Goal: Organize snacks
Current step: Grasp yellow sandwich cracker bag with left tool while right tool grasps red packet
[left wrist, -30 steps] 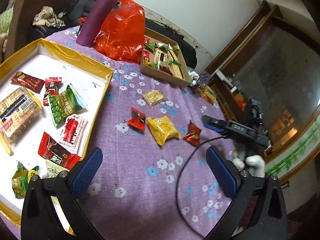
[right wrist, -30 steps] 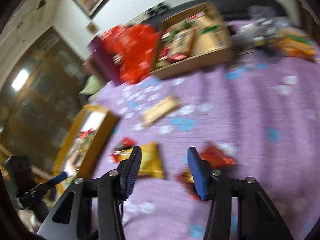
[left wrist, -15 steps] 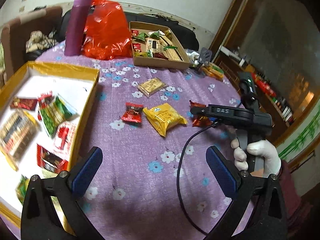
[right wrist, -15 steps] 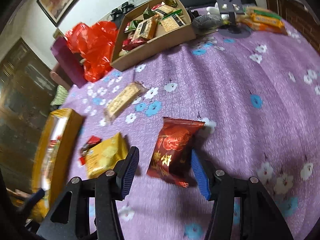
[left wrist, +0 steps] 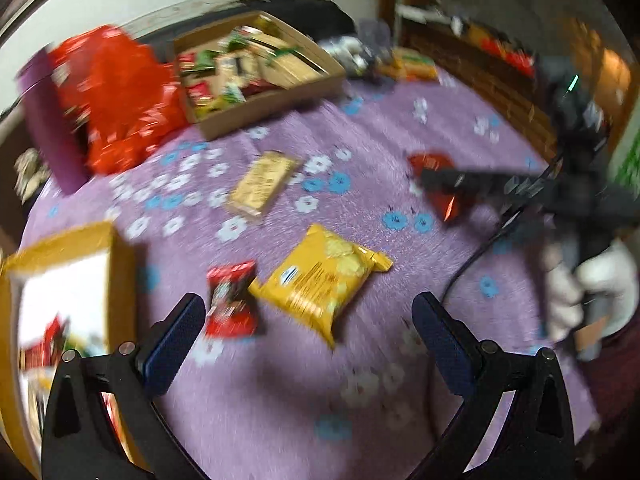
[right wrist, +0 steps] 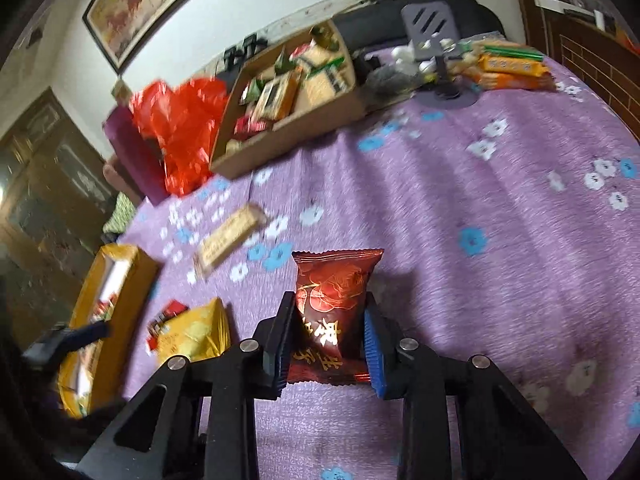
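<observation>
The right gripper (right wrist: 329, 344) has just been closing and its fingers clamp the dark red snack packet (right wrist: 335, 304), long axis toward 12 o'clock on the purple surface (right wrist: 500, 240), while the left gripper (left wrist: 308, 344), fingers apart, hovers nearer the yellow packet (left wrist: 320, 280) at its 12 o'clock.

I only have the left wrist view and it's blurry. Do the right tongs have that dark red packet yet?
Observer: Yes. The right tongs have just been closing, and both pads now press the sides of the dark red packet.
Operator: Anything printed on it?
Observer: A gold flower outline and gold characters.
Operator: What's on the wall behind the cardboard box?
Observer: A framed painting hangs above the cardboard box.
</observation>
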Motion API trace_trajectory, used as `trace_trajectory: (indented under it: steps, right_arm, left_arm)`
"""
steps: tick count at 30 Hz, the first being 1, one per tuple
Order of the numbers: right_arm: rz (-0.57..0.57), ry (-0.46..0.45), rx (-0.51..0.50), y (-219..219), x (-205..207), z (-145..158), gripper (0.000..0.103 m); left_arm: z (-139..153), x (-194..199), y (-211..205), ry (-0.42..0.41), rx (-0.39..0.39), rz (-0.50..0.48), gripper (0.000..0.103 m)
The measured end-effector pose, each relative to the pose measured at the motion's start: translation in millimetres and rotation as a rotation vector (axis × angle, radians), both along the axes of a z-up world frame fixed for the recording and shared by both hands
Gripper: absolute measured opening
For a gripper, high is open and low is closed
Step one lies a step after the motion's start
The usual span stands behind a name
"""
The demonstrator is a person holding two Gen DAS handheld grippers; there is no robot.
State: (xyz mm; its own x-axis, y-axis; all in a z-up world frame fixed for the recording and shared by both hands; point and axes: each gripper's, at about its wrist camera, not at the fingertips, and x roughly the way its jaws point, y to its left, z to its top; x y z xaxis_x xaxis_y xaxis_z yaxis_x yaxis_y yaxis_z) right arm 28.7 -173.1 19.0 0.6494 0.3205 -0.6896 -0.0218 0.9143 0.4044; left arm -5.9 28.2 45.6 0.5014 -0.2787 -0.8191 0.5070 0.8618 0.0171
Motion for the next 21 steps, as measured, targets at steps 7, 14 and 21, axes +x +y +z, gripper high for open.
trace_trajectory:
  steps: [7, 14, 21]
  right_arm:
    - [-0.016, 0.025, 0.065, -15.6, 5.0, -5.7, 0.032]
    - [0.005, 0.04, 0.062, -8.5, 6.5, -12.2, 0.032]
    - [0.002, 0.053, 0.057, -6.8, 7.8, -16.6, 0.032]
  left_arm:
    - [-22.5, 27.9, -26.6, 0.026, 0.102, -0.095, 0.103]
    - [-40.2, 26.2, -36.4, 0.109, 0.099, -0.134, 0.101]
    - [-30.7, 9.2, -41.1, 0.071, 0.064, -0.11, 0.058]
